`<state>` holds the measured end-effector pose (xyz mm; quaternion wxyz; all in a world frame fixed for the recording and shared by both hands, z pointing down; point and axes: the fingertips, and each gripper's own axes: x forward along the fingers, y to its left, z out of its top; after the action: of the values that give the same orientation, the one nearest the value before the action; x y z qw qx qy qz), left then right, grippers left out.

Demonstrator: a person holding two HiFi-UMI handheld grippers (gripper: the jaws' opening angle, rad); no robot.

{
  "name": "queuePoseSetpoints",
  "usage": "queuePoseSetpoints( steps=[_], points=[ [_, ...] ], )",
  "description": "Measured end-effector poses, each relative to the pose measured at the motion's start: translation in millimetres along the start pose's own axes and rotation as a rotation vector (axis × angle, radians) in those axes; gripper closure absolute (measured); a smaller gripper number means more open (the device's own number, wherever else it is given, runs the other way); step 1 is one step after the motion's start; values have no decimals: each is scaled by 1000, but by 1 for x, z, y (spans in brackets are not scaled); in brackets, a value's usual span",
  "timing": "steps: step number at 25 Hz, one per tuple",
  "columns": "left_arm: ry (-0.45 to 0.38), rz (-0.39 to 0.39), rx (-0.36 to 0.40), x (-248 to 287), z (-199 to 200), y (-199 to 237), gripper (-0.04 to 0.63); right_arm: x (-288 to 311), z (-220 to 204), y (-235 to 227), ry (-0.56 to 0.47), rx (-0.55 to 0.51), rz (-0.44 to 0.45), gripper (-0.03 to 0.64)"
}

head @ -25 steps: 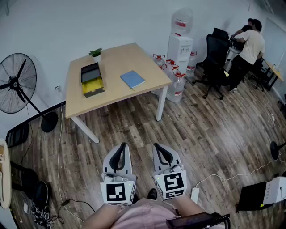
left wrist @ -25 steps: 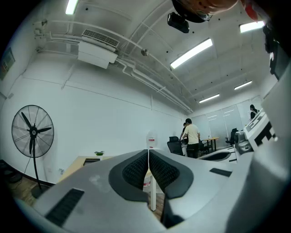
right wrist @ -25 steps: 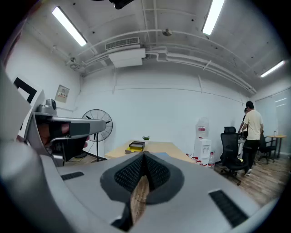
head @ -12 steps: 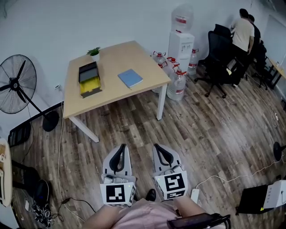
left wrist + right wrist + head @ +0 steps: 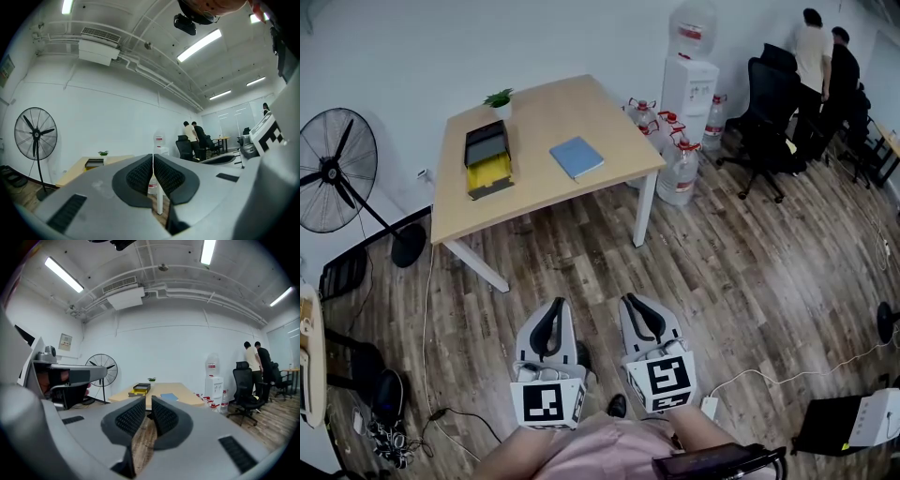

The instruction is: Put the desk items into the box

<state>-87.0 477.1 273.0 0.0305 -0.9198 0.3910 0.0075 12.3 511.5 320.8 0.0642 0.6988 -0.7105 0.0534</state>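
Head view: left gripper (image 5: 555, 306) and right gripper (image 5: 630, 301), both closed empty, hang well short of the box (image 5: 488, 159).

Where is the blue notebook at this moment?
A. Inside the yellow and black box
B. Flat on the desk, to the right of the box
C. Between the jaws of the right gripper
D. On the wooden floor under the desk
B: in the head view the blue notebook lies flat on the desk, to the right of the yellow and black box and apart from it.
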Motion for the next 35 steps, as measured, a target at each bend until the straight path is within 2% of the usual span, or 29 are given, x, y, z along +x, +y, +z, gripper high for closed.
queuePoseSetpoints(
  steps=[3,5,15,23,29,35],
  points=[
    [5,2,-10,16,-7,7,578,17,-2,-2,6,0,29,486],
    [11,1,-18,30,-13,16,578,34,-3,-5,10,-5,33,472],
    [31,-7,-28,139,-28,82,578,156,7,-42,45,14,9,477],
    [-22,-30,-19,217,-18,129,578,240,36,-63,11,-15,-21,488],
    [-41,-46,-23,258,-16,145,578,278,50,-79,0,-35,-38,495],
    [-22,-65,-36,279,-27,146,578,292,52,-95,7,-36,-62,503]
  ],
)
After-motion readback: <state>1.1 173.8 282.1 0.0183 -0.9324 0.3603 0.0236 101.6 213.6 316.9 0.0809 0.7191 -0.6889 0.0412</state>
